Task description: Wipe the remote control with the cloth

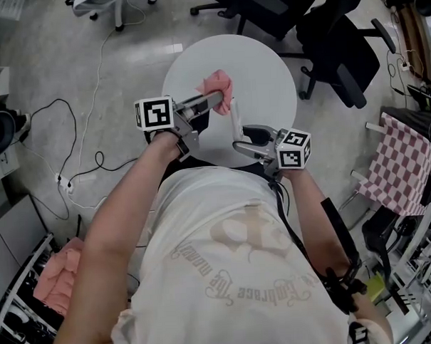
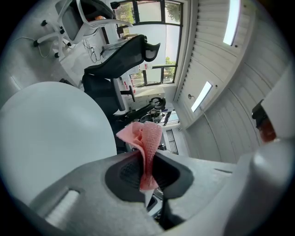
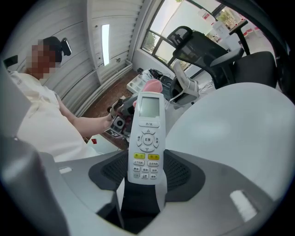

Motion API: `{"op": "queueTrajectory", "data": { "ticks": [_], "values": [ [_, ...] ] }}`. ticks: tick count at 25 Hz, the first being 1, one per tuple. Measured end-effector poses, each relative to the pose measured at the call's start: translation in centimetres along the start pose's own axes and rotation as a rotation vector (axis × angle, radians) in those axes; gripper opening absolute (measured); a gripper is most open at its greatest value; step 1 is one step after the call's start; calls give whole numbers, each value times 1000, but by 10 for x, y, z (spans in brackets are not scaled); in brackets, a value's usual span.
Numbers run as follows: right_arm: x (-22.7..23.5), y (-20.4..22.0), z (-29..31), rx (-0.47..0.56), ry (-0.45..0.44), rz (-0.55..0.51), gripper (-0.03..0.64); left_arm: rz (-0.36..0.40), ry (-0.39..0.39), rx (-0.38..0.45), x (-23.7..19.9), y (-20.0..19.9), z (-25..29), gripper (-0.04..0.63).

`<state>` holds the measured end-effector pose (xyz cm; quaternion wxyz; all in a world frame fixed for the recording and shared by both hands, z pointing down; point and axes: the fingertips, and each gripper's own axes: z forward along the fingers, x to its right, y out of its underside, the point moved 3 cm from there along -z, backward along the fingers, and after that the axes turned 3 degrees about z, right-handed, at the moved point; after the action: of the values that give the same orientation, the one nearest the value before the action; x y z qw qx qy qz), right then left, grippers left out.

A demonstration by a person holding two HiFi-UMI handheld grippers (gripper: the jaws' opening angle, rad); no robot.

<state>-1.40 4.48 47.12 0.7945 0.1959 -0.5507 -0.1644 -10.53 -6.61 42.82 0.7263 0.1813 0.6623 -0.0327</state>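
The pink cloth hangs bunched over the round white table, and my left gripper is shut on it. In the left gripper view the cloth is pinched between the dark pads and stands up past the jaws. A white remote control is held upright just right of the cloth, my right gripper shut on its lower end. In the right gripper view the remote faces the camera with its buttons and screen showing. The cloth peeks out behind its top. Whether cloth and remote touch is unclear.
Black office chairs stand beyond the table at the top and right. A pink checked cloth hangs on a rack at the right. Cables trail over the floor at left. Folded pink cloths lie on a shelf at lower left.
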Motion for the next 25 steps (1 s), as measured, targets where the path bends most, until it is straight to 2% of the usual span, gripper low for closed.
{"op": "queueTrajectory", "data": {
  "ticks": [7,13,18,25],
  "values": [
    [0,-1,6,-2,-1,-10,244,0,-14,-23,0,4,4,28],
    [7,-13,0,73,13,14,244,-6,-41,-138,-4,44,13,28],
    [8,-21,0,96,-6,11,244,-15,-70,-196,-17,60,10,28],
    [17,-28,0,176,-8,75,243,-92,-106,-245,-39,78,9,28]
  ]
}}
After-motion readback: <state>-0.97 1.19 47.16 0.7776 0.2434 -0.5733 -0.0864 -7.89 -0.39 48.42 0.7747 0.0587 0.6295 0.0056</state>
